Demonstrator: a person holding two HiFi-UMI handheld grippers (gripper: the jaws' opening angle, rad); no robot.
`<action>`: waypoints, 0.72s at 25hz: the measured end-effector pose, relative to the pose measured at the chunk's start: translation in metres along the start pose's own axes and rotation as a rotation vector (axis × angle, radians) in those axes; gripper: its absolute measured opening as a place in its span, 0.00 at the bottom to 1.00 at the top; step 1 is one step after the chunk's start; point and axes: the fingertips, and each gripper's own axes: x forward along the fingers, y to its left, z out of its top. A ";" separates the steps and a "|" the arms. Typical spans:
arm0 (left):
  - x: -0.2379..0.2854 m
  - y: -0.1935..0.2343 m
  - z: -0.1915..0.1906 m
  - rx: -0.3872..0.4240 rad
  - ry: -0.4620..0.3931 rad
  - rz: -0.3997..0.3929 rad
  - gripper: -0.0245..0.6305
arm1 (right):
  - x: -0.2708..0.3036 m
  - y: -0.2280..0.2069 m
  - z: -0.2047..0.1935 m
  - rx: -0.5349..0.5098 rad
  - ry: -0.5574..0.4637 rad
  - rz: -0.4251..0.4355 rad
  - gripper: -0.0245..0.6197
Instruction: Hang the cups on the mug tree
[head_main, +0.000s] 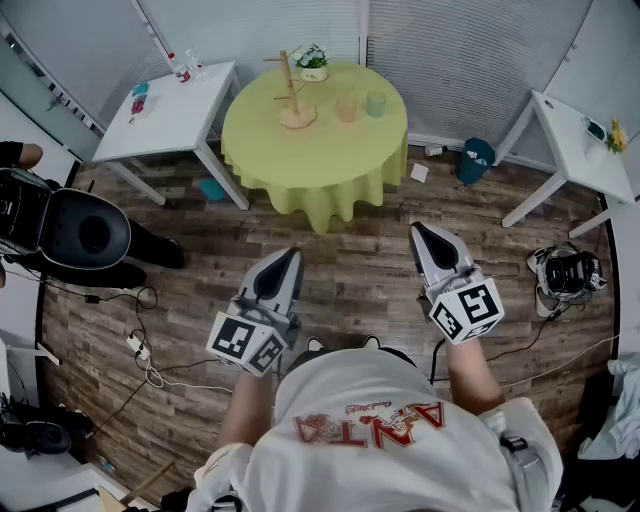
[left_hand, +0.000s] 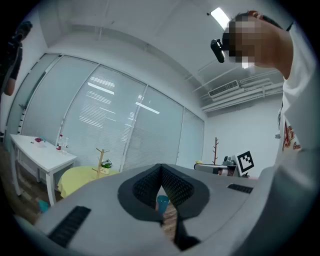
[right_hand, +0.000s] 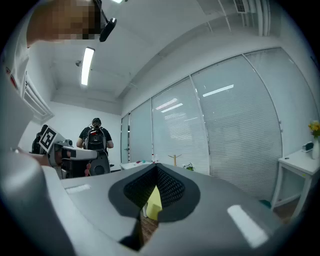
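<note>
A wooden mug tree (head_main: 291, 95) stands on the round table with the yellow-green cloth (head_main: 310, 160) at the far side of the room. Right of the tree stand an orange cup (head_main: 346, 108) and a pale green cup (head_main: 376, 103), both on the cloth. My left gripper (head_main: 285, 255) and right gripper (head_main: 422, 232) are held close to the body, over the wooden floor and well short of the table. Both are shut, with nothing between the jaws. The left gripper view shows the mug tree (left_hand: 101, 161) far off; the right gripper view shows the same tree (right_hand: 175, 160) small and distant.
A small potted plant (head_main: 313, 62) sits behind the tree. White tables stand at the left (head_main: 170, 110) and right (head_main: 580, 140). A teal bag (head_main: 477, 160), a black chair (head_main: 85, 232), floor cables (head_main: 145, 350) and gear (head_main: 568, 272) lie around. A person (right_hand: 95, 137) stands at the left.
</note>
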 end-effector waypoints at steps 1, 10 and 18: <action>-0.001 0.002 0.000 -0.002 0.001 0.002 0.05 | 0.002 0.001 -0.001 0.001 0.003 0.001 0.04; -0.010 0.010 -0.003 -0.013 0.014 -0.009 0.05 | 0.009 0.012 -0.009 0.012 0.021 -0.004 0.04; -0.018 0.019 -0.005 -0.029 0.012 -0.044 0.05 | 0.014 0.029 -0.007 0.057 -0.001 0.028 0.04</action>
